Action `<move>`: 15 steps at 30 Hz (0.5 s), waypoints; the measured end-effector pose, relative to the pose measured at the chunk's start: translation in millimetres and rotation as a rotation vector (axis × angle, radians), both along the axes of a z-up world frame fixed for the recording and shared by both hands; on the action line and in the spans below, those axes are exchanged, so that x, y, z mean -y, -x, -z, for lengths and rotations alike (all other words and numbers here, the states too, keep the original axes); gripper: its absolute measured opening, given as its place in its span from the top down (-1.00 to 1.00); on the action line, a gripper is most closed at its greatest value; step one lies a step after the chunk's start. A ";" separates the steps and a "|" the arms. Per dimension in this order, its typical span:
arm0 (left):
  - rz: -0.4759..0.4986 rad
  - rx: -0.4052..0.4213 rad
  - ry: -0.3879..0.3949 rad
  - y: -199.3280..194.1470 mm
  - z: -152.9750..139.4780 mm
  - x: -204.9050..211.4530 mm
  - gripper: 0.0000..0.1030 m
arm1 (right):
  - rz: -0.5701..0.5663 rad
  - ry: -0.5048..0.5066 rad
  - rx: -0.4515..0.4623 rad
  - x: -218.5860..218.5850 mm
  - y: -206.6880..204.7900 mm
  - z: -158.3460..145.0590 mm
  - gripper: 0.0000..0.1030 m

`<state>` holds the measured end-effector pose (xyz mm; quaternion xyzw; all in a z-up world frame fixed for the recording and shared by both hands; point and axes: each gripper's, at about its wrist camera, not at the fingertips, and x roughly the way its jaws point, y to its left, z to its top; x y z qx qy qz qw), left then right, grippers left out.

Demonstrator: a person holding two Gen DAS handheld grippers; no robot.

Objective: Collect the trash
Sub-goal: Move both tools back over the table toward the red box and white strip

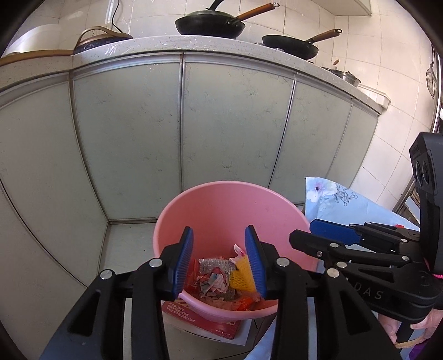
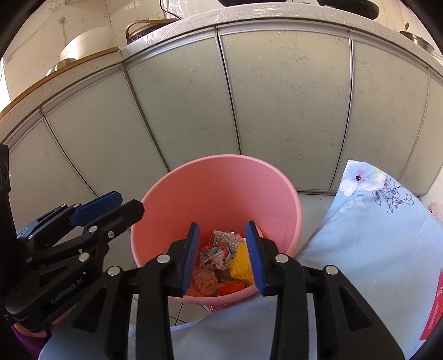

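A pink plastic bin stands on the floor in front of the kitchen cabinets; it also shows in the right wrist view. Inside lie trash pieces: a yellow foam net, crumpled paper, a silver scrubber pad and orange wrappers. My left gripper hangs open and empty above the bin's near rim. My right gripper hangs open and empty over the bin too, beside the left one. The yellow net and crumpled paper show between its fingers.
Pale green cabinet doors stand behind the bin under a counter with two black pans. A light blue floral cloth covers a surface right of the bin. A red printed box lies under the bin's near edge.
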<state>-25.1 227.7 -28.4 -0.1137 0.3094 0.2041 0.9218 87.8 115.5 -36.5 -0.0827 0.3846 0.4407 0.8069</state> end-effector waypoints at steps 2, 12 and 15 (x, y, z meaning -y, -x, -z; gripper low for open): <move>0.001 0.003 -0.001 2.8 -3.2 0.5 0.26 | 0.006 -0.007 0.010 4.5 1.8 -3.9 0.31; 0.050 0.022 -0.016 14.7 -19.9 24.7 0.26 | 0.028 -0.062 0.025 54.3 19.0 -25.2 0.31; 0.075 0.024 -0.029 15.4 -25.1 36.8 0.26 | 0.042 -0.072 0.043 76.1 28.2 -32.1 0.31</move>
